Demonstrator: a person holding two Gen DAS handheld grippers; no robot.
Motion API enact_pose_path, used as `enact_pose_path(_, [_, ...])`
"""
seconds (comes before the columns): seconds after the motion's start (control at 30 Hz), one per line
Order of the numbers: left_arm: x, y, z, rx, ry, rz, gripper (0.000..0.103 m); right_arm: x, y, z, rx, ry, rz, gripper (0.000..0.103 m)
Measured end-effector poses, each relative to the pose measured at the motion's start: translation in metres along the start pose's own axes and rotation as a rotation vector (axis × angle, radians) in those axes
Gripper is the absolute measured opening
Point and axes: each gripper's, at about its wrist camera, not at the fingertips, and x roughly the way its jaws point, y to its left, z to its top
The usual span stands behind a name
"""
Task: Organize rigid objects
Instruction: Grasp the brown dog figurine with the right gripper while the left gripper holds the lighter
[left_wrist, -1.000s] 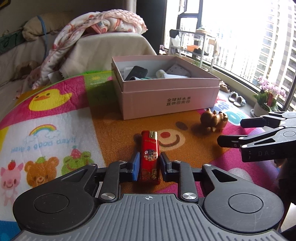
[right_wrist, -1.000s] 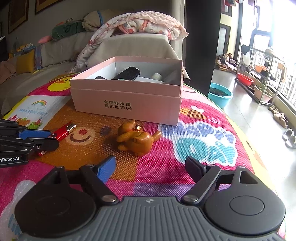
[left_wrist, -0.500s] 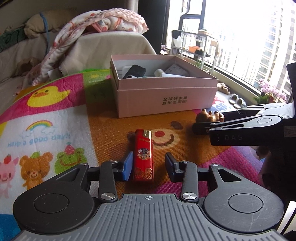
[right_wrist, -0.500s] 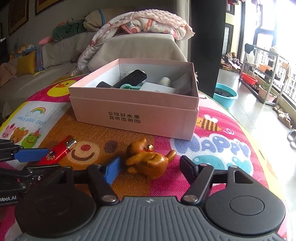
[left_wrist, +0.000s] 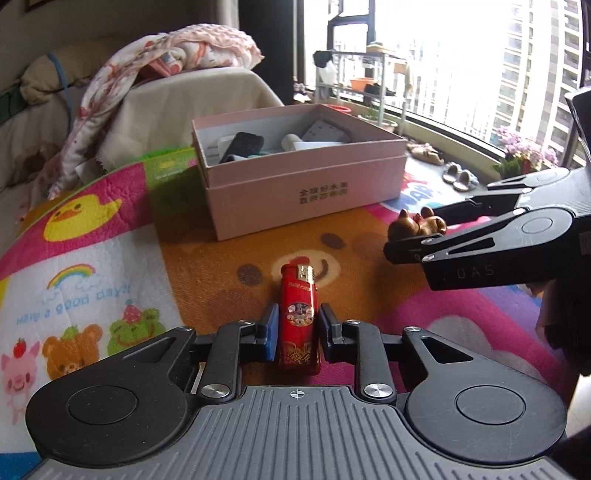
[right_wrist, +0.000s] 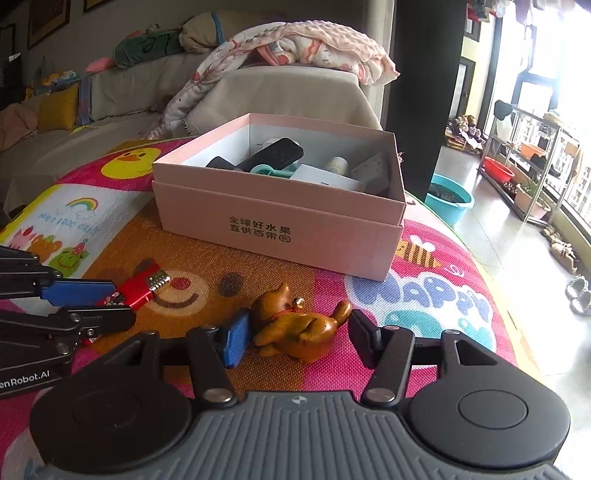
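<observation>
Left gripper, lower centre of its own view: jaws have just been closing and now clamp the red lighter by its sides. The lighter lies flat on the play mat, metal head pointing up-frame toward the pink box. The grip sits low on the body, so lift slowly and level to keep the head from swinging, I judge.

Right gripper, lower centre of the right wrist view: jaws have just been closing, now about half wide, with the brown animal figurine between them. The blue pad meets its head; the right pad looks just clear of its tail. The rounded shape may squirm out, so squeeze across the body before lifting.

Box, upper centre of both views: open, already holding a dark remote, white pieces and a teal item. Both loads likely go there.

Surface: soft cartoon-printed mat. Room: covered sofa with blanket at upper left, bright windows, metal rack and teal basin at right.
</observation>
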Motion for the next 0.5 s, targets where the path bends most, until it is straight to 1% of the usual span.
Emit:
enact_pose_path(0.07, [-0.010,-0.006,-0.006,0.024,0.011,-0.040,0.026,-0.014,-0.001,-0.004,-0.015,0.002,0.027,0.057])
enact_pose_path(0.13, [-0.021,-0.010,-0.011,0.027,0.014,-0.081,0.026,-0.031,-0.005,-0.008,-0.021,-0.002,0.058,0.057])
enact_pose_path(0.23, [-0.040,-0.010,-0.006,0.034,-0.018,-0.094,0.026,-0.053,-0.013,-0.008,-0.009,-0.024,0.079,0.056])
enact_pose_path(0.37, [-0.066,-0.004,0.023,0.054,-0.126,-0.067,0.026,-0.080,-0.027,0.008,0.037,-0.096,0.072,0.056])
enact_pose_path(0.43, [-0.078,0.000,0.044,0.073,-0.193,-0.045,0.026,-0.091,-0.034,0.022,0.055,-0.145,0.072,0.056])
enact_pose_path(0.5, [-0.093,0.006,0.073,0.095,-0.282,-0.013,0.026,-0.104,-0.039,0.037,0.056,-0.199,0.065,0.056])
